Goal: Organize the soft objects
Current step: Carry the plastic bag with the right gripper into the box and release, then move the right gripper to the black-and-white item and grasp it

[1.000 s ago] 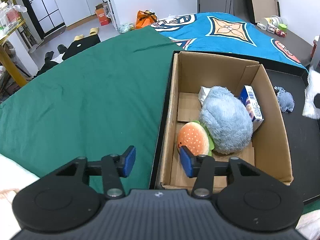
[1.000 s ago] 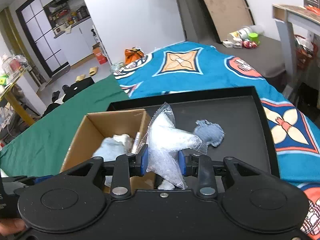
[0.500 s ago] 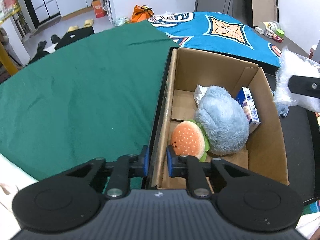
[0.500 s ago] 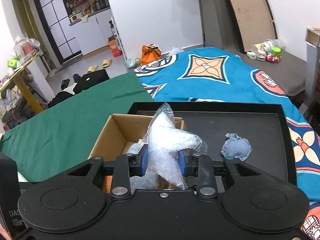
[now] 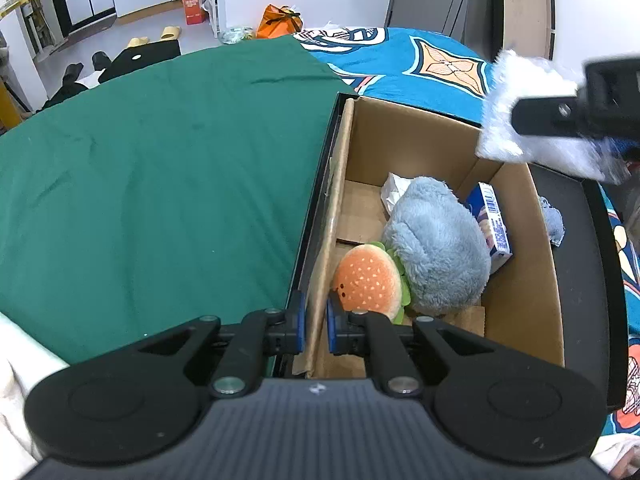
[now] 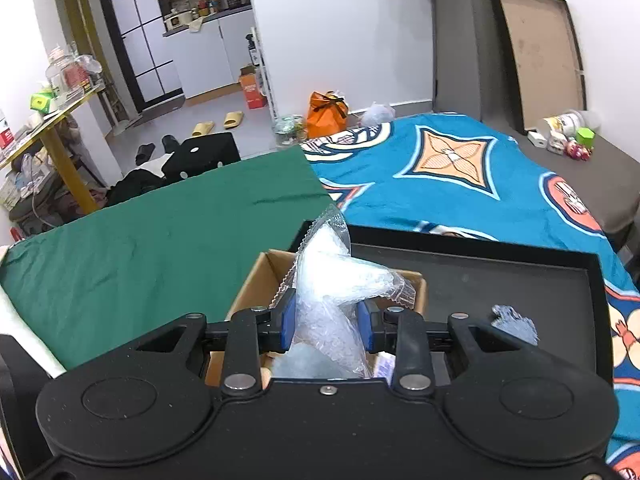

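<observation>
A cardboard box point(image 5: 520, 300) stands in a black tray point(image 6: 520, 280). It holds a burger plush point(image 5: 368, 280), a fluffy blue plush point(image 5: 436, 248), a small blue carton point(image 5: 494, 224) and white paper. My left gripper point(image 5: 315, 322) is shut on the box's left wall near its front corner. My right gripper point(image 6: 326, 322) is shut on a clear bubble-wrap bag point(image 6: 332, 300) and holds it above the box's far right corner; the bag also shows in the left wrist view point(image 5: 528, 128). A small blue-grey fabric piece point(image 6: 516, 322) lies on the tray right of the box.
The tray sits on a bed with a green sheet point(image 5: 160, 180) on the left and a blue patterned blanket point(image 6: 440, 168) behind. Bags, slippers and a yellow table stand on the floor beyond.
My left gripper closed on the box's left wall. My right gripper carried the bubble-wrap bag leftward, from over the tray to over the box.
</observation>
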Motion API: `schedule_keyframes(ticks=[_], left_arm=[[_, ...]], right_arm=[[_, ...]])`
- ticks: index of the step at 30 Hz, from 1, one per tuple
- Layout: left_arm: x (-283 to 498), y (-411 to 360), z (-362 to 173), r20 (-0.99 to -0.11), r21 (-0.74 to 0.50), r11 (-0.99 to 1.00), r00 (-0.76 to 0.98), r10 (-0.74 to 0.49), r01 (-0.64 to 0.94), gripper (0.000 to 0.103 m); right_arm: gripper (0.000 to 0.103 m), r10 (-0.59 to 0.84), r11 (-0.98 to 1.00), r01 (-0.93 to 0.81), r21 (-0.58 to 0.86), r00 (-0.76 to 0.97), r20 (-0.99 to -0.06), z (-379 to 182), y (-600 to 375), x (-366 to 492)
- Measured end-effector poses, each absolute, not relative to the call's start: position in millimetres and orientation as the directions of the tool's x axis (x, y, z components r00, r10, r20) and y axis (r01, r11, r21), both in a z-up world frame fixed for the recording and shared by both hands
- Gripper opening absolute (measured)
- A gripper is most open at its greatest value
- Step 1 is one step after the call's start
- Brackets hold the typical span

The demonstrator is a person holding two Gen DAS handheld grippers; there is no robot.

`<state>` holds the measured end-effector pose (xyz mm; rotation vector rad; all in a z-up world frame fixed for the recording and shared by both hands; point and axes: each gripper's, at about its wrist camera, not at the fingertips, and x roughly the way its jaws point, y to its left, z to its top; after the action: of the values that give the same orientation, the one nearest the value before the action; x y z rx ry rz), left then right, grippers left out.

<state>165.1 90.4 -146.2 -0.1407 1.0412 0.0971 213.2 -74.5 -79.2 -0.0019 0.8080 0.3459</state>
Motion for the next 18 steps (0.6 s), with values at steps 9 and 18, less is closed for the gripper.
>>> schedule_keyframes(ticks=[9,18], left_arm=[[166.0,98.5,-148.2,-0.865,-0.108,0.981,0.502,-0.013,-0.162,0.01],[166.6,101.6,-148.9,-0.864,-0.122,0.979,0.503,-0.024,-0.164,0.01]], right_arm=[[0.04,0.332,0.928,-0.35,0.127,0.626,-0.705,-73.7,-50.7,221.5],[0.051,0.366,0.915,-0.372,0.156,0.606,-0.706,-71.0,-50.5,221.4]])
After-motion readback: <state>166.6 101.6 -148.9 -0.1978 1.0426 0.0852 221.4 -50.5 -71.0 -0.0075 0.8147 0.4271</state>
